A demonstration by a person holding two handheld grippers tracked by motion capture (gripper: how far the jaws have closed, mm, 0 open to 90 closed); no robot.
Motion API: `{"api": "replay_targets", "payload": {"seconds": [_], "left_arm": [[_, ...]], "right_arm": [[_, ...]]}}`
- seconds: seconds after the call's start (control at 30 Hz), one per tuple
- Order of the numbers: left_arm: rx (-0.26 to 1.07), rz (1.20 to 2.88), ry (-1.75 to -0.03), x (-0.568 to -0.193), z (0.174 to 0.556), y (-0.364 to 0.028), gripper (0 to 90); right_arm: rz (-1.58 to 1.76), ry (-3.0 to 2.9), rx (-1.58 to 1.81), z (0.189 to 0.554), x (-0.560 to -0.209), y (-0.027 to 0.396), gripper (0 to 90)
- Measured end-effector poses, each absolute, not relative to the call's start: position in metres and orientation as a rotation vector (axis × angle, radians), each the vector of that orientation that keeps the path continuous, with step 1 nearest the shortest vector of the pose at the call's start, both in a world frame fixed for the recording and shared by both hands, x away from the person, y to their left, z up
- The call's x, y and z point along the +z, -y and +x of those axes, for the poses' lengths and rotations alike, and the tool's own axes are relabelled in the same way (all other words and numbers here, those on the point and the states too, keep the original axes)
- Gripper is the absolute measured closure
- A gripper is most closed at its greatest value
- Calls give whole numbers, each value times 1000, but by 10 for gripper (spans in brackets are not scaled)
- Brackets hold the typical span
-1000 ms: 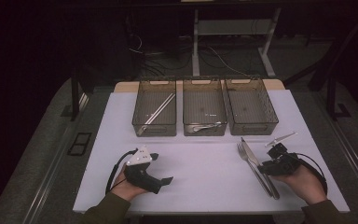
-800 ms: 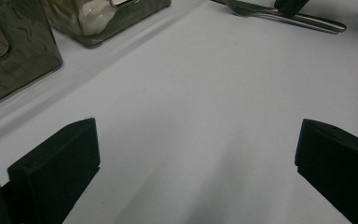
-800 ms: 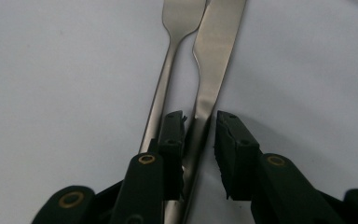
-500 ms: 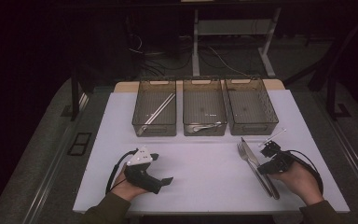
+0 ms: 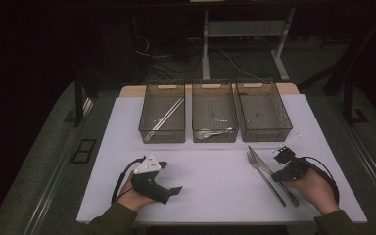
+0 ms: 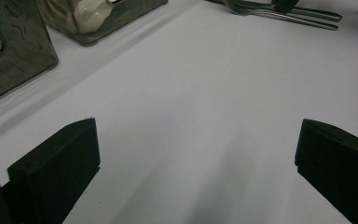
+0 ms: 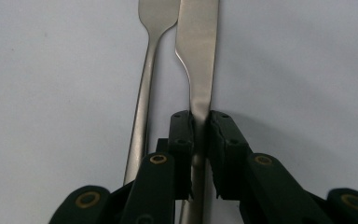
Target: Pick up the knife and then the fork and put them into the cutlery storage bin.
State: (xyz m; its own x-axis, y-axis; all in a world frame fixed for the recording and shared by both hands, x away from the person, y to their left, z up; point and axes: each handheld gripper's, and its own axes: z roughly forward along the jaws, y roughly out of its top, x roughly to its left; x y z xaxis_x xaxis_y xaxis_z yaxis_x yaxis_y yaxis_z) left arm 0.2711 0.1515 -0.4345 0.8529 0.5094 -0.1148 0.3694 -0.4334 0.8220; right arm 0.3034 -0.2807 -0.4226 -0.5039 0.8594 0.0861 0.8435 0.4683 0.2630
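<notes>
The right gripper (image 7: pixel 200 123) has just been closing, and its jaws now pinch the knife (image 7: pixel 196 51) at lower right. The fork (image 7: pixel 145 93) lies right beside it, so lifting might bump it. At lower left, the left gripper (image 5: pixel 176 190) rests spread wide, holding nothing. The bins (image 5: pixel 214 139) sit farther up.

Dim room, lit tabletop, soft close-ups

A plain steel table knife (image 7: pixel 198 60) lay flat on the white desk (image 5: pixel 210 171) at the near right, blade pointing far and slightly left (its handle pinched by the right claw (image 7: pixel 200 122)), just right of a matching fork (image 7: pixel 145 93).
</notes>
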Motion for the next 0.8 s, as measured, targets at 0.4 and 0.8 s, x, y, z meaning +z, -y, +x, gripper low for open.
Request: {"api": "replay_targets", "payload": {"seconds": [0.4,0.8], "left_arm": [[186,2069,-633,-434,271,-151,0],[184,2065,-635,-434,271,-151,0]], "right_arm": [[1496,-2657,472,302,-422,289,795],[1505,-2561,715,297,-415,323,796]]}}
